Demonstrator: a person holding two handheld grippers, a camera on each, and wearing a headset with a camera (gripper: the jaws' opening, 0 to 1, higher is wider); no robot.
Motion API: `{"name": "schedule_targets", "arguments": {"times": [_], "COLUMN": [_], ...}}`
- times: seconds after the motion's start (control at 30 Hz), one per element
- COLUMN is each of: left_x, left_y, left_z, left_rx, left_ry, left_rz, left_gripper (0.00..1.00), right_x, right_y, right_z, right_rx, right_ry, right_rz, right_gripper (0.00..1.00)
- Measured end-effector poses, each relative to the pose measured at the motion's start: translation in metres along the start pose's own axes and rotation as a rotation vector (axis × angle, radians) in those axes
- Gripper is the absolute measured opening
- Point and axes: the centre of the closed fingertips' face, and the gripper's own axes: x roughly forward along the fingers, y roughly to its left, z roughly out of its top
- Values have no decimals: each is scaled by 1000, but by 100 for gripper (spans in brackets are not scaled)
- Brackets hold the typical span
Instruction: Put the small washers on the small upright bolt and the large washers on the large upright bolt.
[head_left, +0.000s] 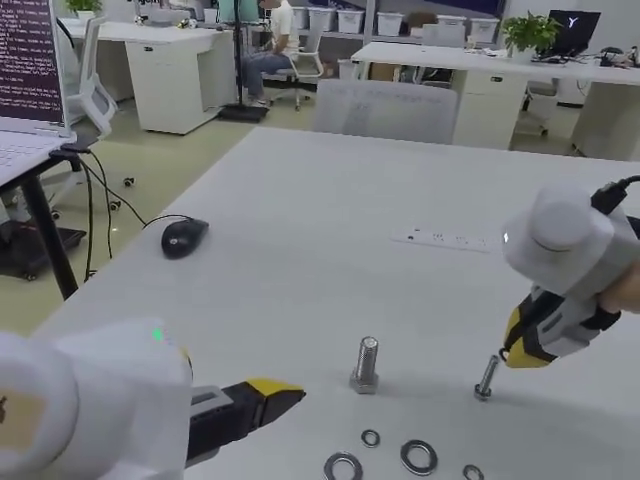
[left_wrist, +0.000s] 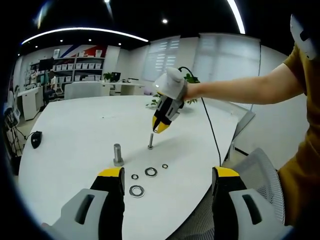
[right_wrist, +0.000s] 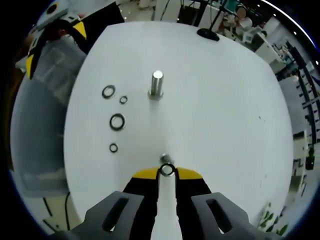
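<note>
Lying near two bolts (right_wrist: 156, 84) (right_wrist: 164, 159) are four washers (right_wrist: 108, 91) (right_wrist: 123, 99) (right_wrist: 117, 121) (right_wrist: 113, 147); right gripper (head_left: 520, 358) grasps a fifth washer (right_wrist: 167, 170), left gripper (left_wrist: 169, 172) gapes.

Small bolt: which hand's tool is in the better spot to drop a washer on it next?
Right. Its tool pinches a small washer right at the top of the small bolt. The left tool is open and empty, back behind the loose washers.

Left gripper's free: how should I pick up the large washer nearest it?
That large washer lies flat on the table, so probably best to come straight down with the left gripper, one jaw in its hole, one outside, pinching the ring's band.
</note>
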Motion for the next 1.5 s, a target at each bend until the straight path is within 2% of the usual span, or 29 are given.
{"name": "schedule_targets", "arguments": {"times": [0.87, 1.5], "left_x": [3, 2], "left_y": [5, 6], "left_z": [-2, -8], "left_rx": [-20, -31], "left_ry": [1, 26], "left_rz": [7, 16], "left_gripper": [70, 70], "right_x": [20, 48], "right_y": [-6, -1], "right_z": [-3, -8], "right_rx": [-24, -17], "right_ry": [38, 38], "right_rz": [27, 57], "right_gripper": [12, 13]}}
